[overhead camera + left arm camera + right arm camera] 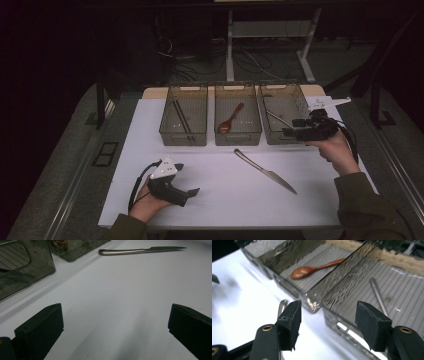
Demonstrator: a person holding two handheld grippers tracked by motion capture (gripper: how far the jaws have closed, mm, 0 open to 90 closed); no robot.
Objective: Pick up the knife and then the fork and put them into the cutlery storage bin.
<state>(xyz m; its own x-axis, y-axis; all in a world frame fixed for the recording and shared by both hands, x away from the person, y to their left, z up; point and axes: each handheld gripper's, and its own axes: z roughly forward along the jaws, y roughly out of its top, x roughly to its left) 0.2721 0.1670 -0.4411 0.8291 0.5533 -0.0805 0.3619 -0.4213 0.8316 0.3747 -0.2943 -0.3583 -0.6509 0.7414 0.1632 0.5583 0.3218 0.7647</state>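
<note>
Clearly, the right gripper [291, 128] hangs spread and empty at the right bin's [284, 138] front wall; the knife [264, 170] lies just before the bins. Swinging low could clip that wall. The left gripper [189, 183] rests spread.

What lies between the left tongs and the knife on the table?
Nothing: in the left gripper view, bare white table runs from the open left tongs up to the knife. The high view agrees.
</note>
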